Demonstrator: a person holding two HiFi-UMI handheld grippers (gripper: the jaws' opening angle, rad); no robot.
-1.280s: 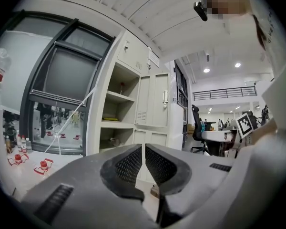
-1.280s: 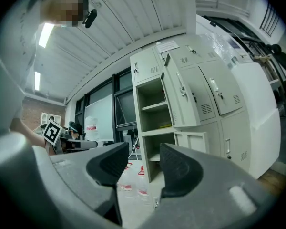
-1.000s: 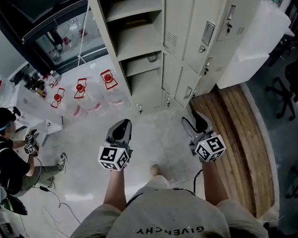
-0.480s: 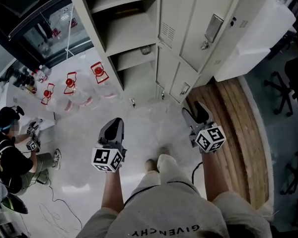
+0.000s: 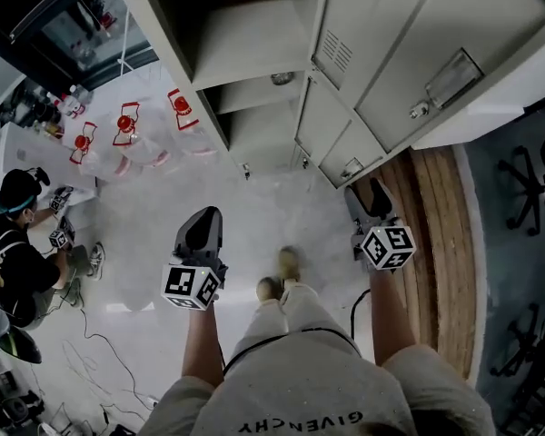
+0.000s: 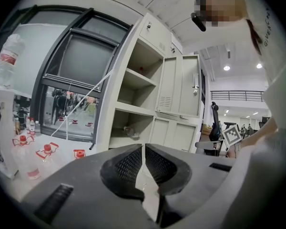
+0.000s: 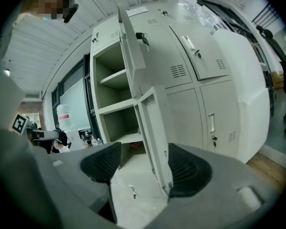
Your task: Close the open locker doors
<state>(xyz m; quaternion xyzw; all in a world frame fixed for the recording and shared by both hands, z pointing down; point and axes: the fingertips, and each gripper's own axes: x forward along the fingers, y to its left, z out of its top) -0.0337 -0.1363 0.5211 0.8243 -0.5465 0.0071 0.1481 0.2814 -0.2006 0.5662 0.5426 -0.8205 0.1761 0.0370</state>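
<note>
Your left gripper (image 5: pixel 207 218) is closed; your right gripper's (image 5: pixel 367 196) jaws have just been opening wide, empty. The open locker (image 5: pixel 245 44) holds one small clear item (image 5: pixel 282 78).

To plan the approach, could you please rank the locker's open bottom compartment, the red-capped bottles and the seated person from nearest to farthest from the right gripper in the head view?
1. open bottom compartment: just ahead and to the left of the right gripper.
2. red-capped bottles: farther left, past that compartment.
3. seated person: at the view's far left edge.
</note>
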